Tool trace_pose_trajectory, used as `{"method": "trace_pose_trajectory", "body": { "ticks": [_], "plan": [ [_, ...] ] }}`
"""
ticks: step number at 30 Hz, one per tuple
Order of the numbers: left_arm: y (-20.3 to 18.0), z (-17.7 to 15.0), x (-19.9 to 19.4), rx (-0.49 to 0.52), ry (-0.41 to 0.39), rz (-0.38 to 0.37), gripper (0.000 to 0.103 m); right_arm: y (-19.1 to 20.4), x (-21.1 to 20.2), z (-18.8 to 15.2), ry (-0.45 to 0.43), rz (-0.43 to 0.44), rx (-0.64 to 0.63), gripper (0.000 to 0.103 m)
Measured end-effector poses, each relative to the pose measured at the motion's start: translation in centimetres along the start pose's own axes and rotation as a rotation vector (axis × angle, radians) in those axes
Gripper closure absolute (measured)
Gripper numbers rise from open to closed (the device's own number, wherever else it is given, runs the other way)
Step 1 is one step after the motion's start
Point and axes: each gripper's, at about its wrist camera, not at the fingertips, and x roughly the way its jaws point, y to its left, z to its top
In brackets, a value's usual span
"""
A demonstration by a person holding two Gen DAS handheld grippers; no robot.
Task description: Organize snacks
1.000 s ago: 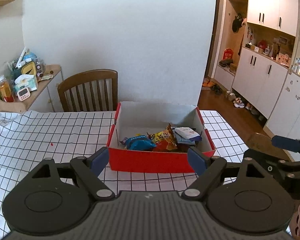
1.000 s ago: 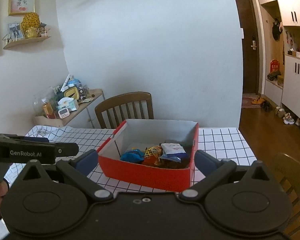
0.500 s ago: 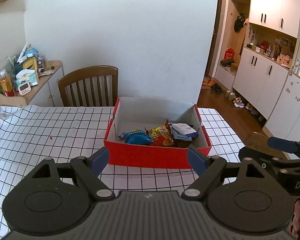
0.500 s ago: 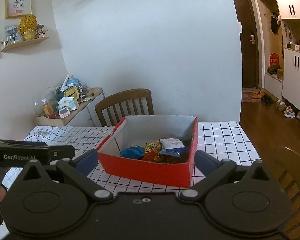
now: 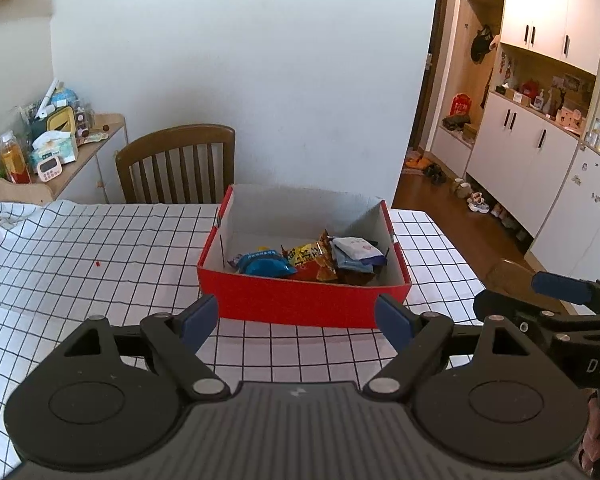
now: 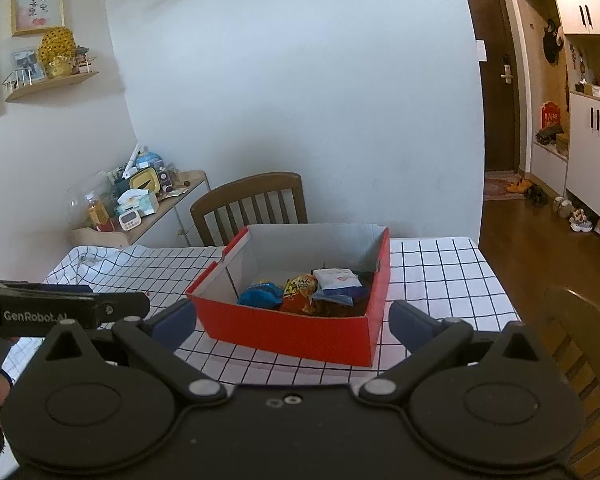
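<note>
Snacks (image 5: 306, 260) all lie in the red box (image 5: 304, 304) on the checked cloth (image 5: 80, 264), bunched against its near wall; none shows on the cloth outside it. Nearest you, both tools hang short of the box, wide apart and empty: the left gripper (image 5: 298, 318) frames the near wall between its pads without touching it, and the right gripper (image 6: 294, 322) does the same from the right side. So the packing looks done, or nearly so. If you mean to tidy the pile, come down over the near wall, not through it, and take one packet at a time. The blue packet (image 5: 266, 266) on the left lies clear for your left tool; the white one (image 6: 336, 280) rests on top of others, so lift it first with the right. Beyond the box stand a chair (image 5: 176, 168) and the wall; keep your moves short of them.
</note>
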Motion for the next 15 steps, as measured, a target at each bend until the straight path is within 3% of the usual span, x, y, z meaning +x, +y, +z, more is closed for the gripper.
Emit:
{"method": "trace_pose_trajectory", "body": {
  "ticks": [15],
  "plan": [
    [-0.8, -0.5, -1.0, -0.045, 0.0, 0.008, 0.017, -0.5, -0.6, 0.4, -0.002, 0.029, -0.032, 0.0]
  ]
}}
